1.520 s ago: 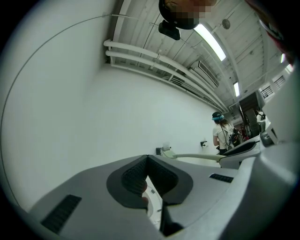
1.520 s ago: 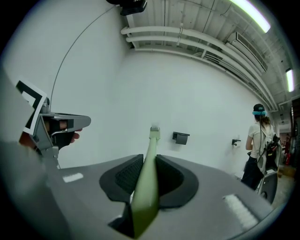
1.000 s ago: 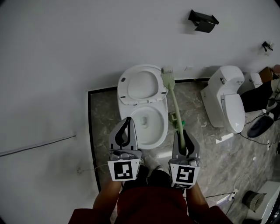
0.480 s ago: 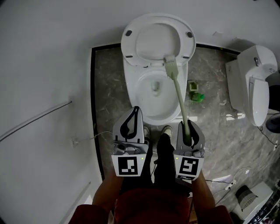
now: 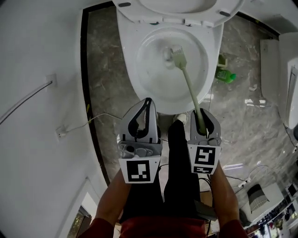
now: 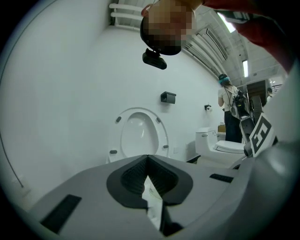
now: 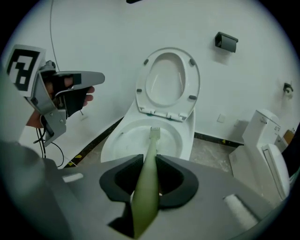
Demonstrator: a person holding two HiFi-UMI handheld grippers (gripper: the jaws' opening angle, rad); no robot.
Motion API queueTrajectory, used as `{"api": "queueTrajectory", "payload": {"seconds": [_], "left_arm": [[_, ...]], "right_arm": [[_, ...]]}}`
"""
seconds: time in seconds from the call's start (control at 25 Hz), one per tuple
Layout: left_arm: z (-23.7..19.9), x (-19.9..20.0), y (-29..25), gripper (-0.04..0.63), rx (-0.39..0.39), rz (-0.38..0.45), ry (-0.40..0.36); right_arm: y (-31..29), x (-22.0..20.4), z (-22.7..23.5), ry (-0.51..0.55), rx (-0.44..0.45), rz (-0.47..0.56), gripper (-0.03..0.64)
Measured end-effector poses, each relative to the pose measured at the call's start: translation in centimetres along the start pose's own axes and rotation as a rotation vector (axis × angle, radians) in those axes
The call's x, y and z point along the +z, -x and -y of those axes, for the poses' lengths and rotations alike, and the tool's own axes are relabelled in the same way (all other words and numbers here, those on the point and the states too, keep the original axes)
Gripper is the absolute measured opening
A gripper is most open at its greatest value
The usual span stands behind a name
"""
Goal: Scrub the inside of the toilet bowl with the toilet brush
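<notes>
- right gripper (image 5: 200, 115): jaws clamped on the handle of the toilet brush (image 5: 188, 86); the handle runs out between the jaws toward 11 o'clock in head view.
- brush head is down inside the toilet bowl (image 5: 132, 65), near the middle, just beside the drain opening at its 3 o'clock. cannot tell if the bristles touch the porcelain.
- the right gripper view shows the same: pale green handle pinched between the dark pads, bristle end over the bowl's inner slope.
- left gripper (image 5: 147, 103): jaws closed tip to tip, nothing between them. it hangs at 9 o'clock of the right gripper, just beside it, over the bowl's near edge.
- seat and lid (image 5: 167, 9) are up, at 12 o'clock of the bowl.
- green bottle (image 5: 226, 75) is on the marble floor (image 5: 104, 83), at 3 o'clock of the bowl, near its base.
- second toilet (image 7: 265, 140) is at 3 o'clock in the right gripper view, well apart.
- thin cable (image 5: 28, 97) runs along the white wall at 9 o'clock.
</notes>
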State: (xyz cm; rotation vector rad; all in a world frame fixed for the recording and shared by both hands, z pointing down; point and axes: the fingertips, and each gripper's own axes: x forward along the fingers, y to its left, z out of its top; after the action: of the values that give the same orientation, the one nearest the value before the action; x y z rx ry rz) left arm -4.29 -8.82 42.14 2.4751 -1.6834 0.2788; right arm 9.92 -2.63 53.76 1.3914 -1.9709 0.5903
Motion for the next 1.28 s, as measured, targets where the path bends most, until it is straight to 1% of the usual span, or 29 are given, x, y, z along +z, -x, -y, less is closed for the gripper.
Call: {"api": "queueTrajectory", "payload": {"seconds": [0.16, 0.28, 0.44, 0.56, 0.68, 0.8, 1.0, 1.08, 1.16, 1.2, 1.28], "left_arm": [[0.7, -4.0, 0.2, 0.005, 0.006, -0.034, 0.005], [1.1, -6.0, 0.7, 0.005, 0.004, -0.073, 0.018], [1.5, -6.9, 1.2, 0.005, -0.006, -0.102, 0.021], [1.4, -7.0, 1.0, 0.005, -0.005, -0.108, 0.026], [1.2, -6.8, 0.5, 0.005, -0.004, -0.106, 0.021], [0.9, -6.7, 0.0, 0.005, -0.001, -0.105, 0.020], [0.5, -6.2, -0.8, 0.005, 0.001, -0.095, 0.015], [0.4, -6.1, -1.0, 0.005, 0.002, -0.093, 0.019], [0.4, -6.1, -1.2, 0.005, 0.004, -0.096, 0.025], [0.5, -6.2, -1.3, 0.005, 0.004, -0.099, 0.029], [0.6, -6.3, -1.4, 0.005, 0.003, -0.102, 0.038]], "right_arm": [[-2.2, -4.0, -0.6, -0.049, 0.020, -0.086, 0.097], [-3.1, -6.1, -1.4, -0.060, 0.035, -0.141, 0.097], [-4.2, -7.9, -1.5, -0.048, 0.041, -0.215, 0.097], [-5.1, -8.2, -0.4, -0.009, 0.028, -0.256, 0.097], [-6.0, -7.7, 1.0, 0.101, 0.023, -0.272, 0.097], [-7.6, -6.7, 2.6, 0.259, 0.018, -0.273, 0.097], [-10.2, -2.9, 5.8, 0.546, 0.002, -0.233, 0.097], [-10.8, -1.9, 6.5, 0.638, 0.006, -0.229, 0.097], [-11.0, -1.8, 6.9, 0.672, 0.009, -0.235, 0.095], [-10.9, -1.9, 7.1, 0.665, 0.009, -0.241, 0.095], [-10.6, -2.8, 7.1, 0.615, 0.005, -0.263, 0.095]]}}
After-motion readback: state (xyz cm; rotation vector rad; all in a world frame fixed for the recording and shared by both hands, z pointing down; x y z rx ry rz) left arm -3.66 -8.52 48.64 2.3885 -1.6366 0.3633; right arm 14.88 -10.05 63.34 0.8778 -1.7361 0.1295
